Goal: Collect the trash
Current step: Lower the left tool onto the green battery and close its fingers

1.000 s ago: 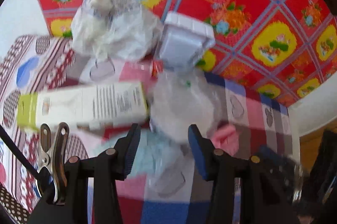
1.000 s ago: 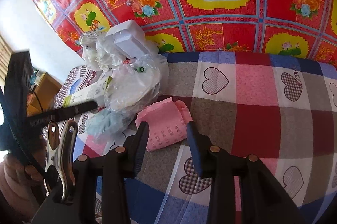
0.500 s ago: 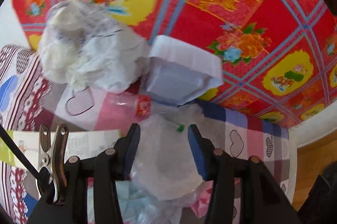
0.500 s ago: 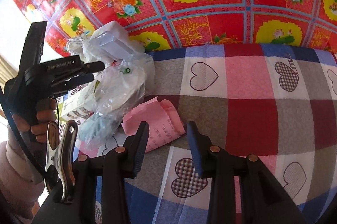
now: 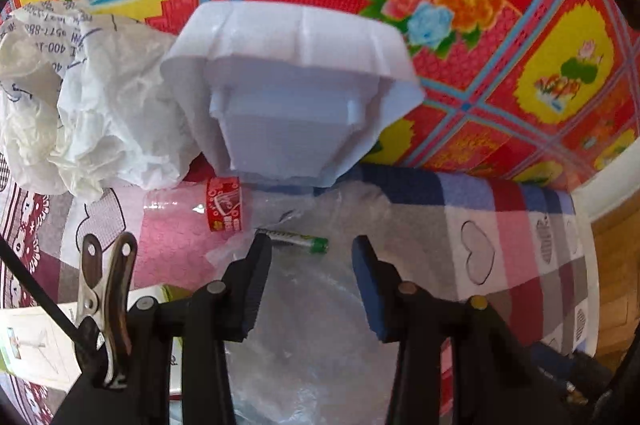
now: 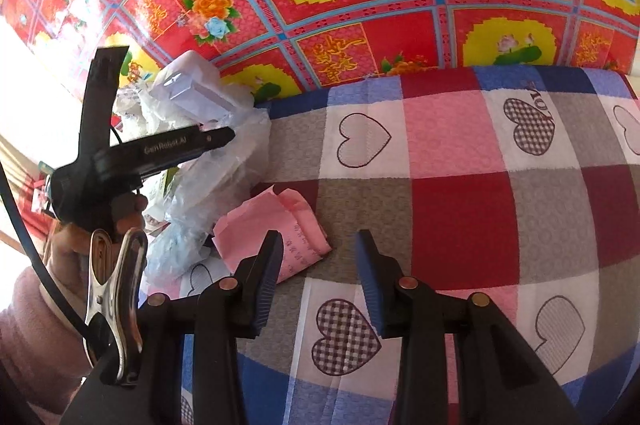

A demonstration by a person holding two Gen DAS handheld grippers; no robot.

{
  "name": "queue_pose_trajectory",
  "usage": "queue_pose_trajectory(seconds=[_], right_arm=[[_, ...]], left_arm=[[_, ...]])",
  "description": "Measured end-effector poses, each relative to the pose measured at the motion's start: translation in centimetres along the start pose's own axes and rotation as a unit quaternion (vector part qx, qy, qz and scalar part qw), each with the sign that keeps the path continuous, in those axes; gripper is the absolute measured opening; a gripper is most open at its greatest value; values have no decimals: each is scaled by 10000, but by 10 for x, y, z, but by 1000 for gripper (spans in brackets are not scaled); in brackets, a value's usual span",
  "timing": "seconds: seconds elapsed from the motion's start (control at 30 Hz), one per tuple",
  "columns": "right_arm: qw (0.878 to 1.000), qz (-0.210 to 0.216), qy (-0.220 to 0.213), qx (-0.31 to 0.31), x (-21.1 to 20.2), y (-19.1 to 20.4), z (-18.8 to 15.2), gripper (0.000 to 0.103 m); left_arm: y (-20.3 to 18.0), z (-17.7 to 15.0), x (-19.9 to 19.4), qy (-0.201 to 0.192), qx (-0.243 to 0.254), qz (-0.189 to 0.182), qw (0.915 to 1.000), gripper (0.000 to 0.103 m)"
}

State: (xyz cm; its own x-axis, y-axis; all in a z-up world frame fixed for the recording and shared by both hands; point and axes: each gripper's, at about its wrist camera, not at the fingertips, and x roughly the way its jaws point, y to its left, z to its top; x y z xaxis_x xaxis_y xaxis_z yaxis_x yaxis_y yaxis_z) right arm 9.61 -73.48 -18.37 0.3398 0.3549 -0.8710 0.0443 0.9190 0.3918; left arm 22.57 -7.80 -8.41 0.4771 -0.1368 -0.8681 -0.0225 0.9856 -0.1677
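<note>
We see the left gripper (image 5: 312,245) and right gripper (image 6: 320,245) both gaping, empty; near the foam box (image 5: 288,97), the battery (image 5: 298,239) lies crosswise, green end right.

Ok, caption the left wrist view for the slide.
Open left gripper approaches a white foam container, with crumpled white paper and a clear bottle on the checked cloth.
</note>
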Motion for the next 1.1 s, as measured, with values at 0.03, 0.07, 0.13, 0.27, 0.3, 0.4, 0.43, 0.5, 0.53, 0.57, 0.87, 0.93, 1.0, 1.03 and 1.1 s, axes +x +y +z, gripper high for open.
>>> queue_pose_trajectory(seconds=[0.03,0.07,0.13,0.27,0.3,0.4,0.43,0.5,0.53,0.57,0.87,0.93,1.0,1.03,1.1], right_arm=[[10000,5,-3,25,0,-1,0,38],[10000,11,-5,47,0,-2,-1,38],[10000,32,-4,83,1,-3,-1,38],[9999,74,5,128,4,-3,-2,38],[9999,80,9,135,5,-3,-2,38],[9998,90,18,156,6,-3,-3,38],[9998,89,18,164,6,-3,-3,38],[9998,77,5,173,5,-4,-4,38],[9998,70,-3,181,5,-4,-4,38],[9998,62,-8,187,4,-5,-4,38],[9996,64,5,264,8,-5,-5,38],[9997,63,13,252,9,-4,-5,38],[9997,58,17,249,9,-4,-6,38],[9997,51,18,257,9,-4,-6,38],[9996,39,21,276,9,-4,-7,38]], left_arm=[[1,-1,1,8,21,9,10000,47],[2,-2,2,16,32,24,10000,48],[5,-5,3,6,21,41,10000,50],[7,-7,5,-9,-28,77,10000,52],[8,-7,6,-3,-24,93,10000,52],[12,-9,3,36,-100,95,9999,52],[13,-9,3,30,-162,108,9998,52],[18,-11,-2,0,-244,145,9996,52],[21,-12,-4,-13,-265,166,9995,53],[23,-12,-5,-11,-272,197,9994,53],[42,-5,0,-39,-512,316,9982,63],[39,-4,4,-26,-511,312,9982,65],[36,-4,5,-60,-465,276,9985,66],[35,-5,6,-80,-419,314,9986,66],[32,-5,8,-107,-333,390,9986,67]])
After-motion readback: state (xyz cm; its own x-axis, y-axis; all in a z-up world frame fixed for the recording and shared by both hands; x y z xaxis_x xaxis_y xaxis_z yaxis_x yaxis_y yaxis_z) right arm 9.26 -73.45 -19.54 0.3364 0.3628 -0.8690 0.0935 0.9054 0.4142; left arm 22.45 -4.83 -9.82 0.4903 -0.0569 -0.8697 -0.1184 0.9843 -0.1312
